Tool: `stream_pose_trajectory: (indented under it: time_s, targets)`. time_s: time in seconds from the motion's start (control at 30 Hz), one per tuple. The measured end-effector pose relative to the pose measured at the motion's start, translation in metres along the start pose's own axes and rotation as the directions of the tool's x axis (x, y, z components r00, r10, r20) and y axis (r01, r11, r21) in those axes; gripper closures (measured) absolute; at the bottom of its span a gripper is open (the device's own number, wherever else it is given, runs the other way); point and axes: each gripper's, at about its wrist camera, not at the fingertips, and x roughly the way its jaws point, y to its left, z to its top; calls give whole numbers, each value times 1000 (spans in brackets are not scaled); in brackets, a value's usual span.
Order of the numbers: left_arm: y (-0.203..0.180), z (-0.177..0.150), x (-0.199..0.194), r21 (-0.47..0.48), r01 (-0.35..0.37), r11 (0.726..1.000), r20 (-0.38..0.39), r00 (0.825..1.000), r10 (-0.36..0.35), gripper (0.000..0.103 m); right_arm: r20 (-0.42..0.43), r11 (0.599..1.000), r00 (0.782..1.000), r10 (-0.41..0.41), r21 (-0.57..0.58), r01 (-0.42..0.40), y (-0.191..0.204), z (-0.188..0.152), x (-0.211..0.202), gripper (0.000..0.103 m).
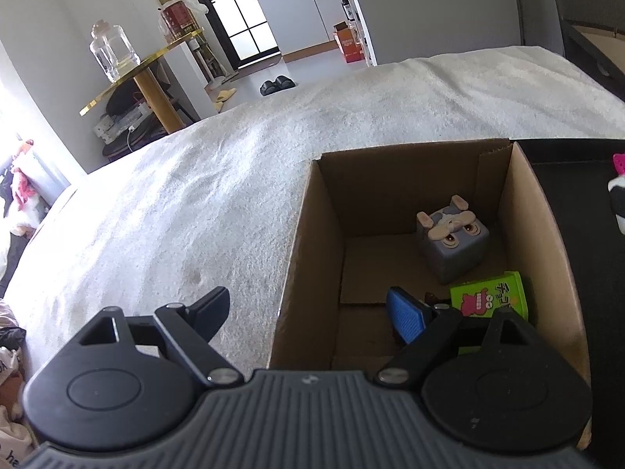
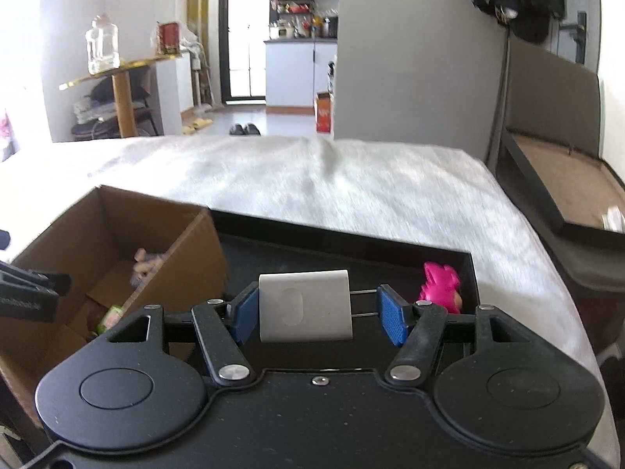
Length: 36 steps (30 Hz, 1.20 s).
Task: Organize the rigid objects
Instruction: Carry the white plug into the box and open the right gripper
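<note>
My right gripper [image 2: 317, 314] is shut on a white plug adapter [image 2: 304, 305]: one blue pad presses its left side and its two metal prongs meet the other pad. It hangs above the black tray [image 2: 351, 244], where a pink toy [image 2: 439, 285] lies at the right. An open cardboard box [image 1: 390, 187] [image 2: 117, 226] stands left of the tray, holding a grey cube toy with an animal face [image 1: 449, 242] [image 2: 146, 264] and a small green box [image 1: 488, 297] [image 2: 111, 316]. My left gripper [image 1: 308, 312] is open, straddling the box's left wall with nothing between its fingers.
Box and tray [image 1: 566, 156] sit on a white fluffy bedspread [image 1: 195, 195] [image 2: 351, 187]. A black, white and pink object [image 1: 617, 195] shows at the tray's right edge. A dark bed frame [image 2: 566, 211] borders the right. A gold shelf with a glass jar [image 1: 113, 51] stands beyond.
</note>
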Motion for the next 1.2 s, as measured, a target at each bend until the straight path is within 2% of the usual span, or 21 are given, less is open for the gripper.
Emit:
stream_pose_trajectory:
  time_s: [0.37, 0.6, 0.77, 0.83, 1.03, 1.13, 1.2]
  targets:
    - [9, -8, 2, -32, 39, 999, 12, 999, -39, 17, 68, 998, 996, 57, -7, -56, 18, 17, -6, 42]
    - [19, -10, 3, -52, 69, 996, 43, 997, -67, 22, 92, 994, 990, 105, -49, -100, 43, 24, -7, 42]
    - [27, -13, 6, -72, 100, 992, 43, 994, -98, 40, 94, 990, 988, 121, -90, -113, 61, 29, -6, 42]
    - [30, -15, 6, -77, 105, 991, 49, 994, -102, 52, 89, 986, 986, 142, -102, -133, 69, 31, -5, 41]
    - [36, -19, 9, -96, 148, 984, 54, 988, -143, 78, 38, 973, 982, 184, -146, -177, 93, 31, 6, 41]
    - [39, -20, 10, -109, 172, 979, 54, 984, -167, 87, 13, 966, 981, 196, -171, -191, 104, 29, 9, 41]
    - [40, -20, 10, -115, 184, 976, 54, 982, -179, 89, -7, 963, 979, 205, -179, -203, 110, 28, 12, 41]
